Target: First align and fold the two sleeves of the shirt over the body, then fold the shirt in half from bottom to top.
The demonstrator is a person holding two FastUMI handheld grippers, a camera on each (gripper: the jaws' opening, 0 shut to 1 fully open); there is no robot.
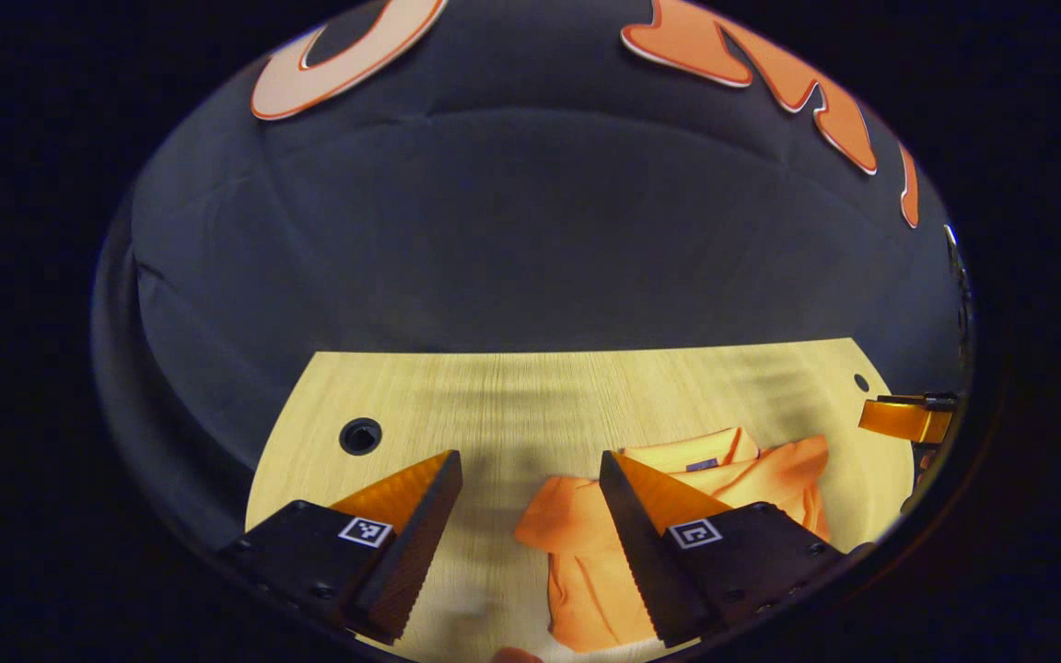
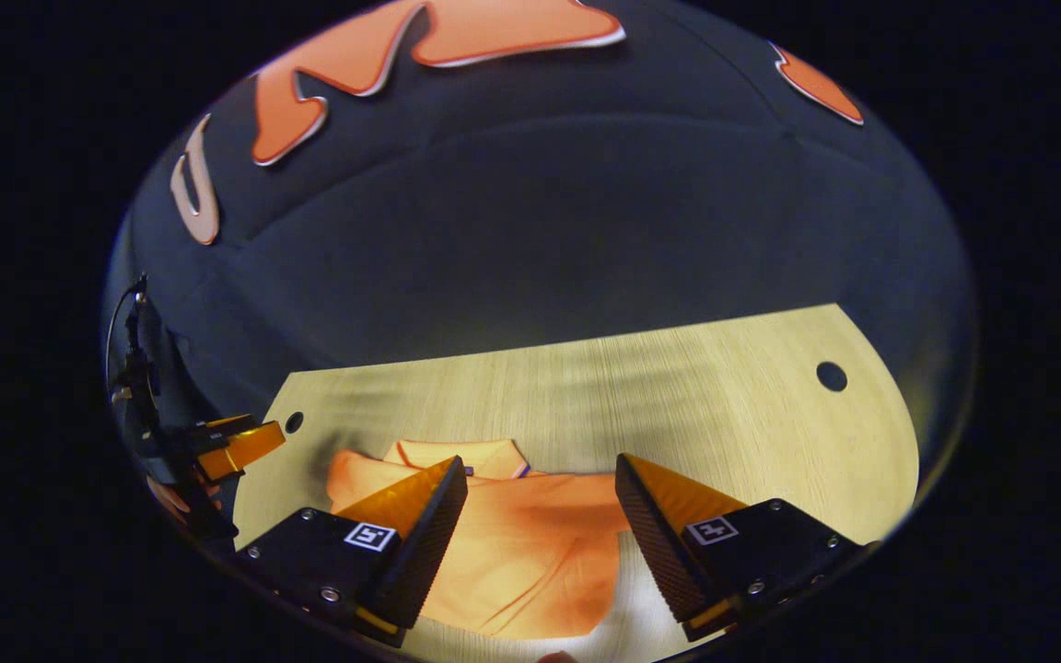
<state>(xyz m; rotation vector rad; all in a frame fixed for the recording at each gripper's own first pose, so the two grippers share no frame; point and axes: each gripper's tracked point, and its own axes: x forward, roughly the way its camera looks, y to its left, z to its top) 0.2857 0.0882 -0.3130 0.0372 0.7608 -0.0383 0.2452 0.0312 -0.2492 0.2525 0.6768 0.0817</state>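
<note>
One orange shirt (image 1: 752,479) lies on the pale wooden worktop (image 1: 530,396), crumpled rather than spread flat, its collar turned toward the worktop's far edge and its body reaching to the near edge. In the left gripper view the left gripper (image 1: 530,479) hangs above the near edge with its jaws wide apart and nothing between them; the shirt lies beneath and beyond its right-hand finger, bare wood beneath the other. In the right gripper view the right gripper (image 2: 540,483) is likewise spread wide and holds nothing, the shirt (image 2: 530,543) showing in the gap between its two fingers. Two round holes (image 1: 360,436) pierce the worktop, one near each far corner. Each view also shows the other gripper at its margin.
</note>
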